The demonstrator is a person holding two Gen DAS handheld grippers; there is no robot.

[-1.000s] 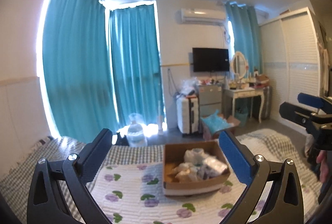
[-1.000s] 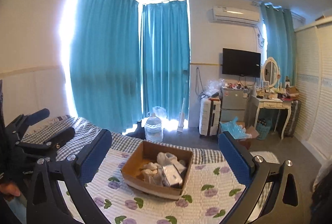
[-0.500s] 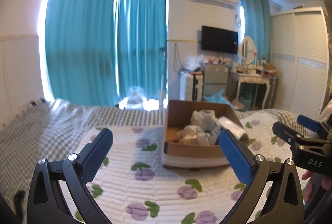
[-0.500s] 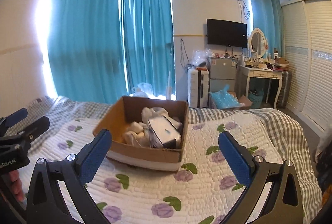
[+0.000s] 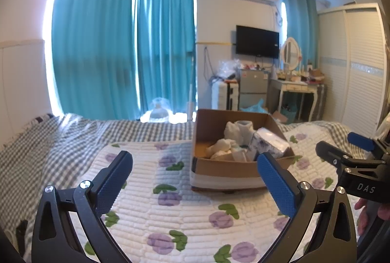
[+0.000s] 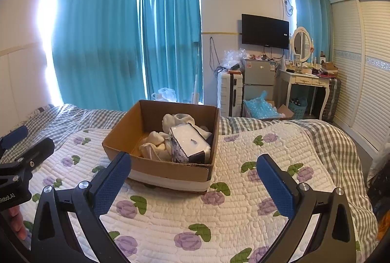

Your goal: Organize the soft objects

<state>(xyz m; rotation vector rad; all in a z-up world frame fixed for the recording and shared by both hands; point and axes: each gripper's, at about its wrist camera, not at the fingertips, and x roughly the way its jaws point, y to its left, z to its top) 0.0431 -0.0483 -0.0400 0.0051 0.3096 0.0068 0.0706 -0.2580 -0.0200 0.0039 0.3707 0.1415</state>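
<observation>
Holding both tools out over the bed, I have my left gripper (image 5: 195, 180) spread wide with nothing between its blue pads, and my right gripper (image 6: 193, 177) just as wide and just as empty. Ahead of them sits the cardboard box (image 6: 170, 171), open at the top, resting on the white quilt (image 6: 243, 214) printed with purple flowers and green leaves. Inside the box lie the soft things: a heap of crumpled white cloths (image 6: 154, 141) toward the left and back, and a plastic-wrapped tissue pack (image 6: 189, 142) leaning tilted against the right wall. From my left wrist view the box (image 5: 226, 168) stands ahead and a little to the right, and my right tool shows at the right edge of that frame (image 5: 351, 150), near the box but apart from it. From my right wrist view the box is ahead and slightly left, its near wall showing just past my left-hand pad (image 6: 111, 182), and the other tool pokes in at the left edge (image 6: 22, 146). Under the quilt a grey checked blanket (image 6: 324, 138) covers the bed. Beyond the bed hang teal curtains (image 6: 109, 31); a television (image 6: 265, 31) is mounted on the far wall, with a dressing table (image 6: 307, 80) below and to its right.
</observation>
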